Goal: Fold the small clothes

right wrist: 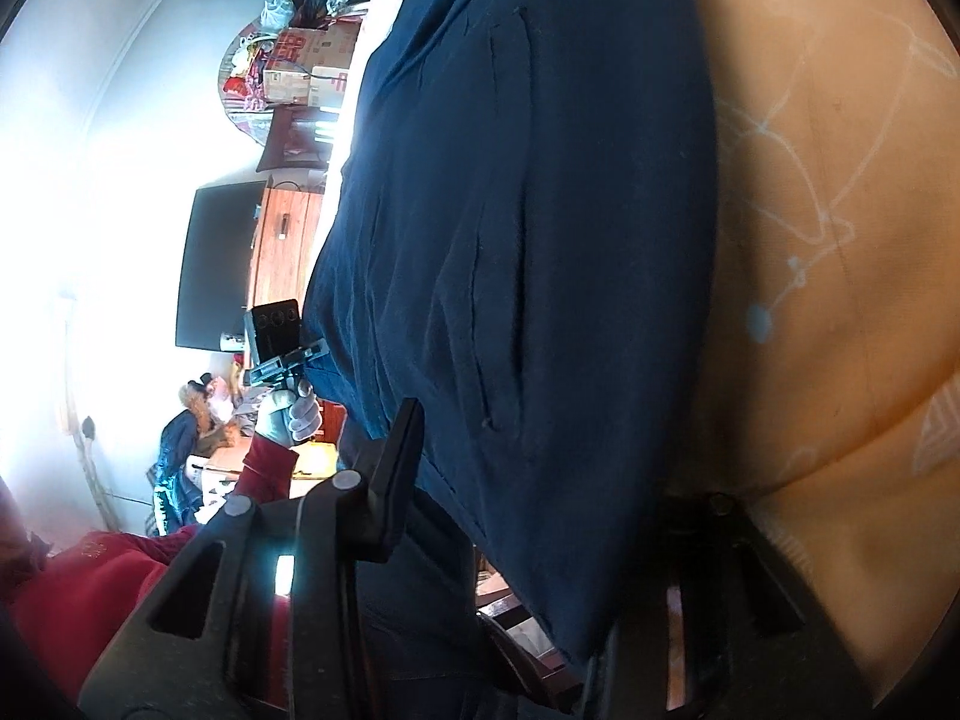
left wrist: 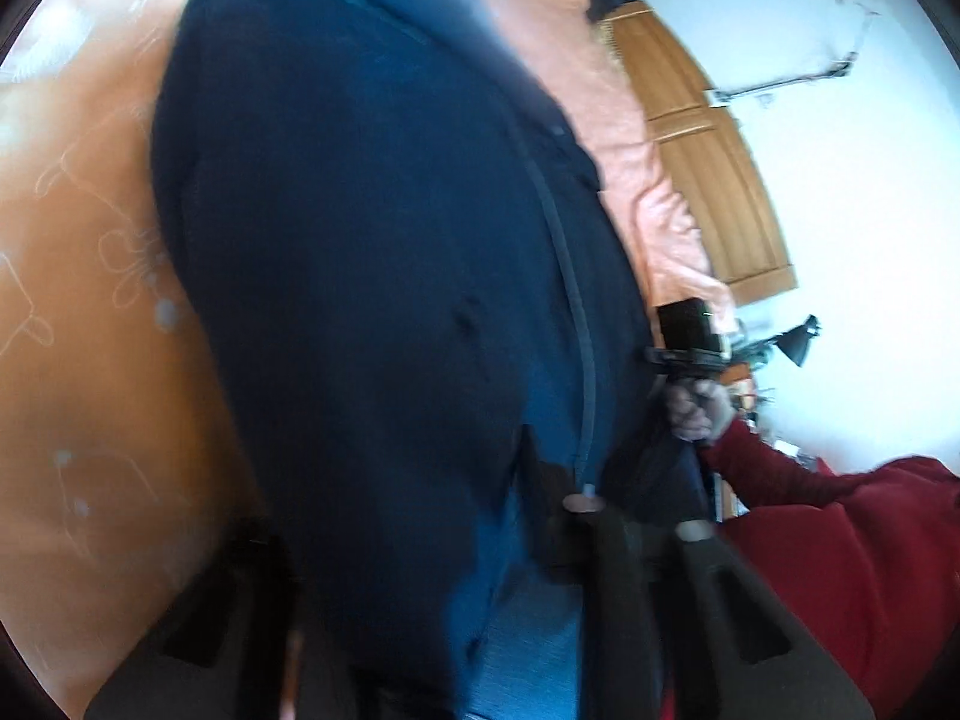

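Observation:
A navy blue garment (left wrist: 372, 252) with a dark drawstring (left wrist: 570, 276) is held up over an orange bedsheet (left wrist: 78, 312). It fills the middle of both views, and its slit pocket (right wrist: 510, 240) shows in the right wrist view. My left gripper (left wrist: 456, 588) is shut on its near edge, with cloth covering most of the fingers. My right gripper (right wrist: 558, 516) is shut on the other edge, and cloth hangs over its right finger. Each view shows the opposite gripper (left wrist: 690, 342) (right wrist: 282, 348) in a hand at the garment's far side.
A person's red sleeve (left wrist: 840, 552) (right wrist: 90, 588) is close at the side. A wooden headboard (left wrist: 708, 168) meets a white wall. A dark screen (right wrist: 216, 264), a wooden cabinet (right wrist: 282, 240) and stacked cardboard boxes (right wrist: 306, 66) stand beyond the bed.

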Available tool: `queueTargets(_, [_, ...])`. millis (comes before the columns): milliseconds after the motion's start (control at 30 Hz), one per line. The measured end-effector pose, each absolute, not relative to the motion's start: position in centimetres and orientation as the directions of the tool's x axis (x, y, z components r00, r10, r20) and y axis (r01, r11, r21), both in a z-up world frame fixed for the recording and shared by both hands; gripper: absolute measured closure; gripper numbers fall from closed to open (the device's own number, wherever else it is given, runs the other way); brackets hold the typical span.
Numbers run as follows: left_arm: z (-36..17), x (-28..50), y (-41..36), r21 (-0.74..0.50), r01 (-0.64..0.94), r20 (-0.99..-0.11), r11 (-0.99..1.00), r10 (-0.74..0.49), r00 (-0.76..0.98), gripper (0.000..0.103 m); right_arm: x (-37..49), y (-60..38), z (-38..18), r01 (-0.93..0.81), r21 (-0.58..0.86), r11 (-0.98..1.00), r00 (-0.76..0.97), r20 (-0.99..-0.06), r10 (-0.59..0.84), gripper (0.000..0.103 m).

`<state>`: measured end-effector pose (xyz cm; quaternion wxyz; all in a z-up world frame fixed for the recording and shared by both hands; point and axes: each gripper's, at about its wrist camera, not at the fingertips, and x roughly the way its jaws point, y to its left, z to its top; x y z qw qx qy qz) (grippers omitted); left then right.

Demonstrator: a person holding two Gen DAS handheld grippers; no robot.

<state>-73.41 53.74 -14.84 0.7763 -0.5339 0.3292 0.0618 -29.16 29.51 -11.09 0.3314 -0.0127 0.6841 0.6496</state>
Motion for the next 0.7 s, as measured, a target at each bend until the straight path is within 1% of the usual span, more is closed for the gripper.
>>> queueTargets(33, [-14.8, -73.4, 53.7, -0.793, -0.442, -0.568, 0.419, -0.244, 0.786, 0.089, -29.5, 29.4, -10.3, -0.482, 0.864, 0.146, -0.762, -0.495, 0.417, 0.073])
queueTargets(67, [-14.5, -73.5, 53.5, -0.802, -0.427, -0.548, 0.418, -0.230, 0.804, 0.096, -29.7, 29.3, -9.8, -0.494, 0.859, 0.134, -0.757, -0.501, 0.420, 0.080])
queueTargets(100, [-13.9, -73.5, 53.1, -0.808, -0.414, -0.530, 0.420, -0.208, 0.822, 0.096, -29.9, 29.1, -8.9, -0.503, 0.857, 0.113, -0.753, -0.499, 0.429, 0.094])
queueTargets(133, [-13.4, -73.5, 52.9, -0.815, -0.402, -0.509, 0.417, -0.186, 0.840, 0.096, -30.0, 28.9, -7.3, -0.504, 0.860, 0.082, -0.751, -0.483, 0.450, 0.096])
queueTargets(267, [-9.6, -73.1, 52.4, -0.840, -0.324, -0.401, 0.435, -0.096, 0.911, 0.097, -29.9, 29.0, -2.7, -0.485, 0.875, 0.011, -0.735, -0.414, 0.537, 0.098])
queueTargets(333, [-7.6, -72.8, 53.3, -0.851, -0.280, -0.340, 0.443, -0.059, 0.939, 0.097, -29.2, 29.7, -0.1, -0.457, 0.889, -0.033, -0.729, -0.353, 0.586, 0.098])
queueTargets(433, [-4.4, -72.6, 56.7, -0.865, -0.206, -0.231, 0.457, 0.000, 0.973, 0.097, -27.1, 32.2, 3.0, -0.417, 0.905, -0.081, -0.714, -0.271, 0.646, 0.098])
queueTargets(533, [-1.6, -71.3, 61.3, -0.866, -0.166, -0.165, 0.472, 0.042, 0.985, 0.097, -23.8, 36.2, 4.6, -0.362, 0.928, -0.094, -0.679, -0.193, 0.708, 0.098])
queueTargets(600, [-0.1, -69.9, 64.9, -0.850, -0.178, -0.168, 0.496, 0.065, 0.984, 0.096, -21.8, 39.0, 4.9, -0.344, 0.934, -0.097, -0.663, -0.169, 0.729, 0.097])
queueTargets(633, [0.3, -68.9, 67.0, -0.847, -0.185, -0.172, 0.498, 0.071, 0.982, 0.094, -20.4, 41.3, 4.7, -0.339, 0.937, -0.086, -0.654, -0.169, 0.737, 0.092])
queueTargets(667, [0.3, -67.8, 69.3, -0.845, -0.199, -0.185, 0.496, 0.077, 0.980, 0.093, -19.3, 43.0, 4.2, -0.331, 0.941, -0.066, -0.644, -0.174, 0.745, 0.091])
queueTargets(700, [0.0, -66.9, 71.3, -0.844, -0.222, -0.206, 0.488, 0.087, 0.975, 0.092, -17.4, 45.9, 2.9, -0.308, 0.951, -0.018, -0.626, -0.188, 0.757, 0.085])
